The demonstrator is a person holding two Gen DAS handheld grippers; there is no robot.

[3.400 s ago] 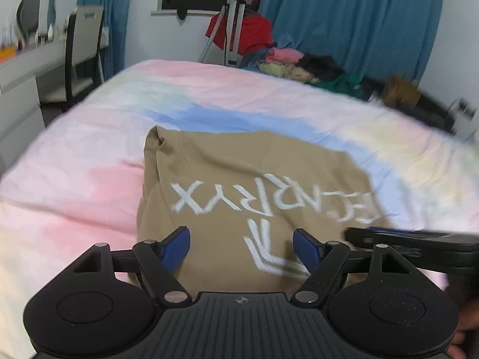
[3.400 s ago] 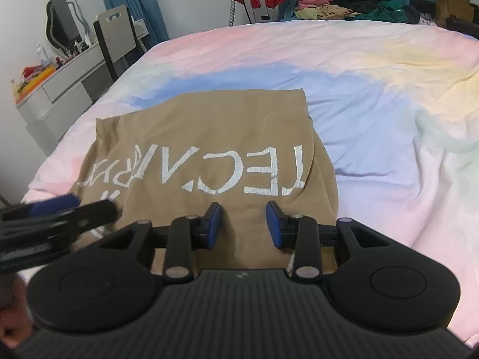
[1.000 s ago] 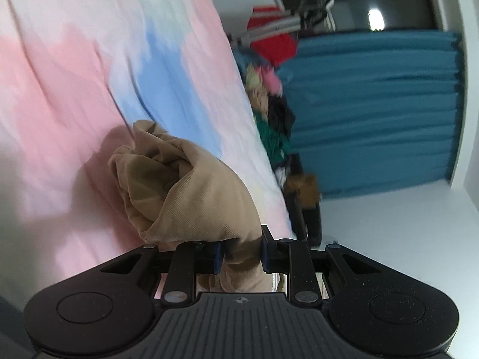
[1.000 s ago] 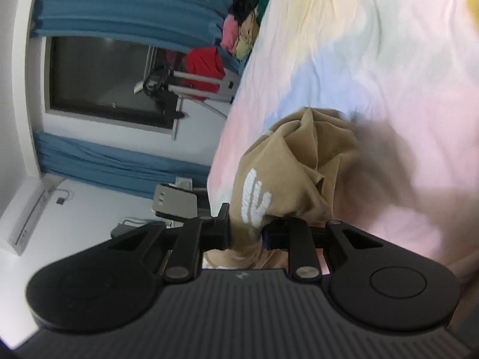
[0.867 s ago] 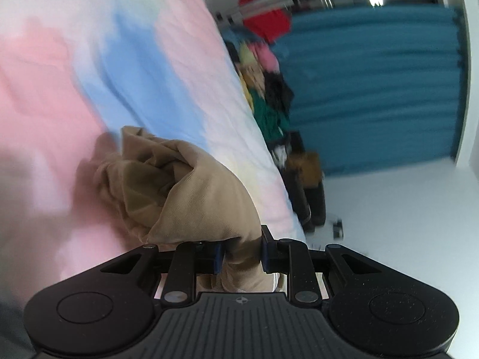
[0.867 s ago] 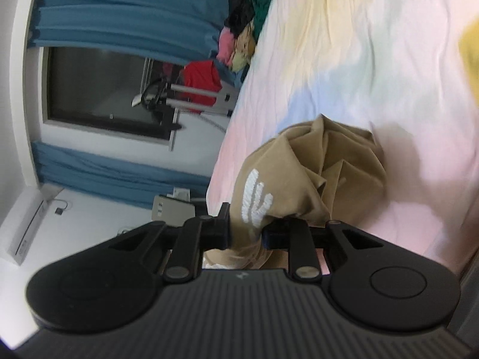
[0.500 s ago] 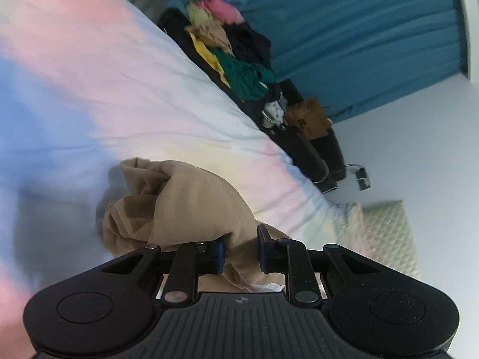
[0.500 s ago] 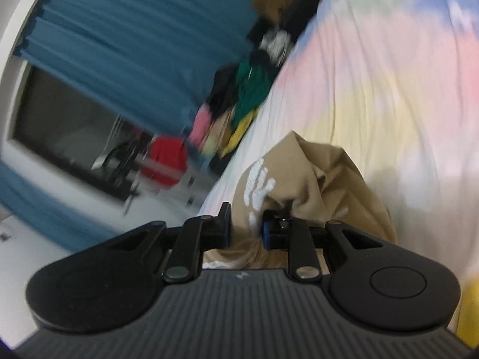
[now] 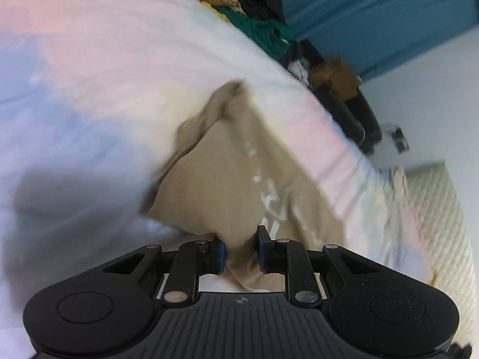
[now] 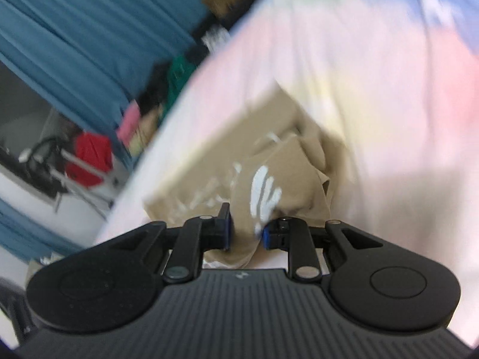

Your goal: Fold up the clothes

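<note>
So the bed with its pastel sheet was the work surface here, presumably because a soft wide spot lets a shirt drape down flat. At the far edge sat a heap of other clothes in front of the blue curtain, well apart from what we were handling.

The tan T-shirt with white lettering hung bunched between our two grippers, its far end trailing down toward or onto the sheet; the blur made it hard to tell which. Holding it at two points made sense to us: that spreads the cloth so it can be laid out or doubled over.

Left gripper: jaws clamped on a tan fold passing straight between them. Right gripper: same deal, jaws pinched on the printed part of the shirt.
</note>
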